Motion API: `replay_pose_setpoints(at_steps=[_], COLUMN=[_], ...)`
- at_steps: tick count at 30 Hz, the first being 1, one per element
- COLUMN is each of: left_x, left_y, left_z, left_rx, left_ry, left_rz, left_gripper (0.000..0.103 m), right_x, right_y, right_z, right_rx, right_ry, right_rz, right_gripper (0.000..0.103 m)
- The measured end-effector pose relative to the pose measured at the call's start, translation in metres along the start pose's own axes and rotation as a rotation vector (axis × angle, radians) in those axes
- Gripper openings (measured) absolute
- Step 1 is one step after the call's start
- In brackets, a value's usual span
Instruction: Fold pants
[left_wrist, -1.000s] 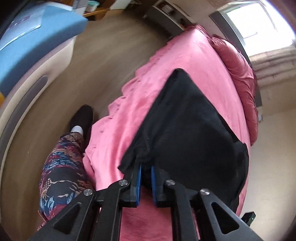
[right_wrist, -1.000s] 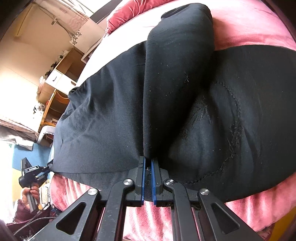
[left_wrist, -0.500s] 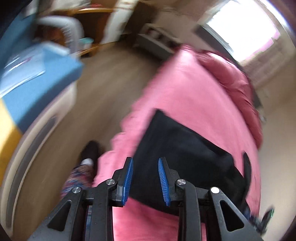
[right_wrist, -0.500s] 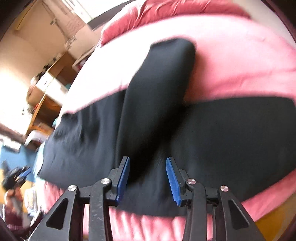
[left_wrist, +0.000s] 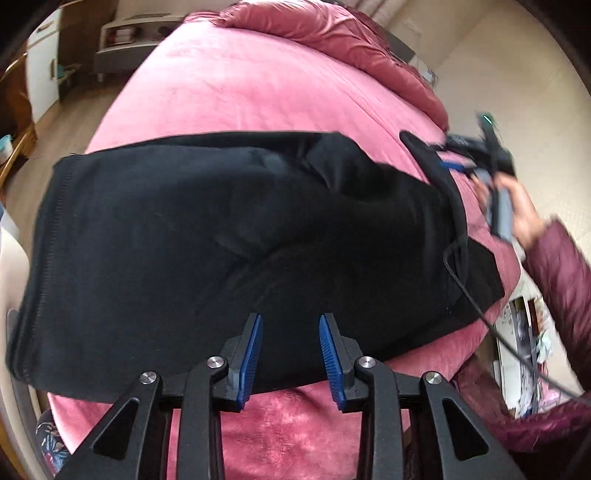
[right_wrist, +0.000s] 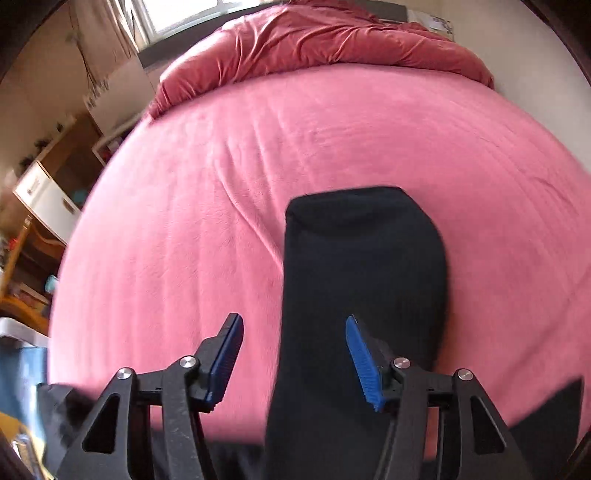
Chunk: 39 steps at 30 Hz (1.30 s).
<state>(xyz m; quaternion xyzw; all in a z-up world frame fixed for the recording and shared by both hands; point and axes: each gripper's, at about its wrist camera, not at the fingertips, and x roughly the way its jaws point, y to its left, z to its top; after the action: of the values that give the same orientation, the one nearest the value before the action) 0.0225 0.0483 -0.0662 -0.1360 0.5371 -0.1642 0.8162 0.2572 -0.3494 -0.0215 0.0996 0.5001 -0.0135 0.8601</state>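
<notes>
From my left gripper (left_wrist: 290, 360) I look down on the black pants (left_wrist: 236, 251), which lie folded across the near part of the pink bed (left_wrist: 236, 85), a stitched hem running down the left side of that view. Its blue fingers (left_wrist: 252, 360) stand a narrow way apart and are opening; the black cloth shows behind the gap, but nothing is pinched between them and the pads touch no fabric that I can see. At the right edge of this view I see the right gripper (left_wrist: 480, 155), blurred, in a hand (left_wrist: 517, 210) coming out of a dark red quilted sleeve (left_wrist: 557, 266), with a thin black cable (left_wrist: 491, 325) trailing down across the corner of the pants toward the bed's edge. From my right gripper (right_wrist: 294, 363) the fingers (right_wrist: 364, 367) stand wider, and they too are opening; a folded strip of the pants runs up from the bottom of the view between them to a squared end on the pink cover, apart from both pads, so it is not held. Beyond it the bed is bare pink up to a rumpled dark red duvet (right_wrist: 325, 40) at the far end, under a bright window (right_wrist: 184, 9). Wooden shelves (right_wrist: 55, 177) stand blurred at the left.
</notes>
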Motion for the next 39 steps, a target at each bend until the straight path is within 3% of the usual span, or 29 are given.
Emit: replay_pose_setpoints(at_steps=[6, 8, 9, 10, 14, 20, 25, 29, 33, 39], left_x=[0.006, 0.006, 0.006, 0.006, 0.014, 0.02, 0.022, 0.03, 0.044, 0.07], left_y=[-0.004, -0.005, -0.005, -0.006, -0.017, -0.042, -0.07, -0.098, -0.12, -0.131], left_z=[0.005, 0.005, 0.006, 0.008, 0.015, 0.018, 0.017, 0.014, 0.011, 0.006], left_rx=[0.011, 0.014, 0.017, 0.022, 0.066, 0.173, 0.301, 0.405, 0.489, 0.564], left_ry=[0.011, 0.014, 0.014, 0.013, 0.01, 0.021, 0.027, 0.046, 0.092, 0.172], left_rz=[-0.019, -0.022, -0.028, -0.032, -0.038, -0.056, -0.058, -0.061, -0.067, -0.025], left_gripper=[0.034, 0.034, 0.034, 0.034, 0.034, 0.034, 0.035, 0.041, 0.048, 0.048], right_x=[0.062, 0.067, 0.064, 0.061, 0.028, -0.066, -0.15, -0.194, -0.199, -0.139], right_y=[0.012, 0.015, 0.015, 0.013, -0.004, -0.052, -0.112, -0.166, -0.224, -0.283], right_z=[0.028, 0.026, 0.026, 0.026, 0.019, 0.007, -0.035, -0.089, -0.148, -0.215], right_rx=[-0.047, -0.071, -0.085, -0.086, -0.053, 0.135, 0.331, 0.496, 0.661, 0.852], right_ry=[0.124, 0.129, 0.123, 0.121, 0.064, -0.124, -0.267, -0.333, -0.328, -0.197], right_rz=[-0.161, -0.189, -0.192, -0.18, -0.127, 0.023, 0.117, 0.138, 0.112, 0.086], right_gripper=[0.058, 0.035, 0.014, 0.007, 0.006, 0.006, 0.006, 0.006, 0.006, 0.006])
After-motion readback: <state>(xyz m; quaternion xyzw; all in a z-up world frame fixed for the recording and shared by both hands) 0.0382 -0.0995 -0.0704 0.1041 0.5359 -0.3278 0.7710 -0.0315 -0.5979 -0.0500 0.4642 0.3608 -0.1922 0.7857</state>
